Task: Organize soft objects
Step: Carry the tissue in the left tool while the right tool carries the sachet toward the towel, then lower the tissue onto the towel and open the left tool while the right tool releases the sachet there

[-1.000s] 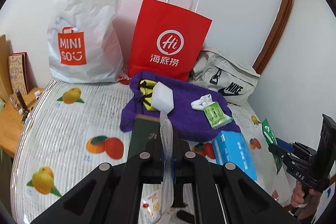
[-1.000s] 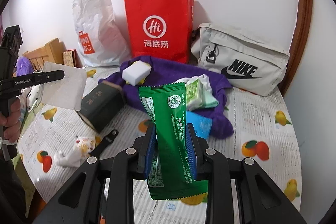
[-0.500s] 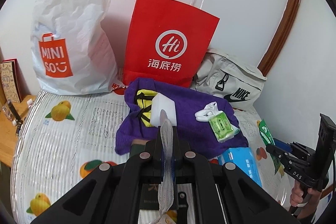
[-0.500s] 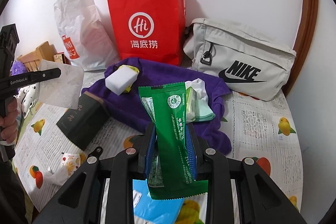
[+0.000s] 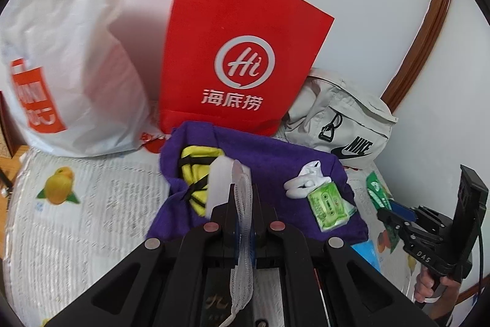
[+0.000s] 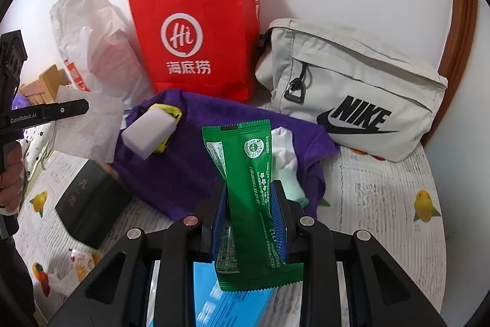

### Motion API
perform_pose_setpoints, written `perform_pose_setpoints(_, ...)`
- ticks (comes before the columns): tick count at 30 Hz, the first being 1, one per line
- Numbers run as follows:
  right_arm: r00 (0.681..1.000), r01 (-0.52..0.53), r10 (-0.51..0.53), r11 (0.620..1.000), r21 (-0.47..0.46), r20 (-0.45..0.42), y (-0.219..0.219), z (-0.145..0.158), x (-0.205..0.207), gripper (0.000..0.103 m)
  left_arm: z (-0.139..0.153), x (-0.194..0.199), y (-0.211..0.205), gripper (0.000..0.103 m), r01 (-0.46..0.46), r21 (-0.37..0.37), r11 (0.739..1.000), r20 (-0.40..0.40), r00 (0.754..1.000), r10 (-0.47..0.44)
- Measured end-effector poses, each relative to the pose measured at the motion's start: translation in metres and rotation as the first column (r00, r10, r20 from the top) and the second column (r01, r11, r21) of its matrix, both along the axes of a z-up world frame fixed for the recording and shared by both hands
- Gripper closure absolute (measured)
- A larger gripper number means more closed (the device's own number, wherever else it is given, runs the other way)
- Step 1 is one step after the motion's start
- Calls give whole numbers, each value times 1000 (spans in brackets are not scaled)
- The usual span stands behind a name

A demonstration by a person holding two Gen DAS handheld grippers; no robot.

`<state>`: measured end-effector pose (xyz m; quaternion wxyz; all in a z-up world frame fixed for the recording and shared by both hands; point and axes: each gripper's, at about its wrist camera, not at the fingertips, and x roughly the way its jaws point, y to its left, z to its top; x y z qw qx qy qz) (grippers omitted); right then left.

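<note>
Between the blue pads of the right tongs (image 6: 249, 212) stands a green packet (image 6: 248, 189), pinched upright, its serrated top toward the far wall and its lower end hanging below the jaws. The left tongs (image 5: 243, 215) are clamped tight on a thin white mesh sheet (image 5: 242, 235), seen edge-on in their own view and as a flat pale square in the right view. Both tongs tilt down toward a purple cloth (image 6: 190, 167) on the fruit-print desk (image 6: 382, 204). On the cloth lie a white foam block (image 6: 148, 134), a white sock (image 5: 303, 180) and a light-green tissue pack (image 5: 329, 206). A hand (image 6: 10, 183) grips the left handle at the left edge. Behind stand a red paper bag (image 6: 199, 36), a white plastic bag (image 5: 67, 66) and a grey Nike pouch (image 6: 352, 88).
</note>
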<state>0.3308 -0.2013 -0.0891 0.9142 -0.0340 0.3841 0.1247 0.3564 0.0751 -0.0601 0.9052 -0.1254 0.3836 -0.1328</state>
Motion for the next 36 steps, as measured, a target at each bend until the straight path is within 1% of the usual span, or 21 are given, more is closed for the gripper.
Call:
perform_pose_setpoints(5, 1000, 26, -26, 999, -29, -12, 0, -8, 28, 75, -5, 23, -17, 98, 38, -9, 999, -13, 999, -38)
perform_pose_setpoints(9, 999, 19, -20, 999, -36, -27, 2, -14, 45, 75, -12, 39, -30, 98, 66, -23, 998, -33, 997, -67)
perform_pose_setpoints(12, 999, 15, -17, 999, -44, -30, 2, -17, 57, 75, -19, 50, -41, 98, 84, -15, 996, -52, 995, -85)
perform_pose_setpoints(15, 998, 30, -33, 998, -58, -47, 0, -23, 70, 75, -27, 58, -47, 98, 90, -5, 996, -73, 993, -91)
perform_pose_setpoints(19, 996, 38, -43, 997, -73, -77, -3, -37, 83, 75, -39, 67, -53, 98, 91, -14, 996, -101, 991, -91)
perform_pose_setpoints(21, 995, 34, -40, 997, -69, -94, -4, -43, 87, 74, -44, 70, -56, 98, 98, -13, 995, -113, 989, -99)
perform_pose_setpoints(24, 992, 23, -31, 997, -68, -120, -4, -50, 90, 74, -52, 74, -61, 98, 104, 9, 995, -140, 985, -102)
perform_pose_setpoints(26, 992, 25, -33, 998, -66, -124, -4, -52, 90, 74, -56, 75, -60, 98, 98, 18, 995, -157, 983, -94)
perform_pose_setpoints(27, 992, 22, -29, 998, -56, -127, -6, -52, 90, 71, -57, 75, -60, 98, 96, 21, 995, -161, 983, -92)
perform_pose_setpoints(31, 989, 16, -18, 1000, -16, -144, -11, -53, 92, 70, -60, 77, -62, 98, 95, 25, 995, -178, 980, -89)
perform_pose_setpoints(33, 988, 12, -9, 1000, 16, -157, -15, -53, 93, 68, -59, 77, -62, 97, 97, 22, 995, -182, 979, -92)
perform_pose_setpoints(34, 986, 5, 1, 999, 36, -165, -16, -53, 93, 65, -58, 76, -61, 92, 100, 20, 995, -182, 979, -94)
perform_pose_setpoints(35, 985, 1, 8, 999, 51, -170, -17, -52, 92, 63, -57, 76, -61, 81, 101, 18, 995, -180, 979, -96)
perform_pose_setpoints(36, 985, -2, 12, 998, 60, -172, -18, -52, 93, 56, -55, 74, -61, 75, 99, 19, 995, -174, 980, -95)
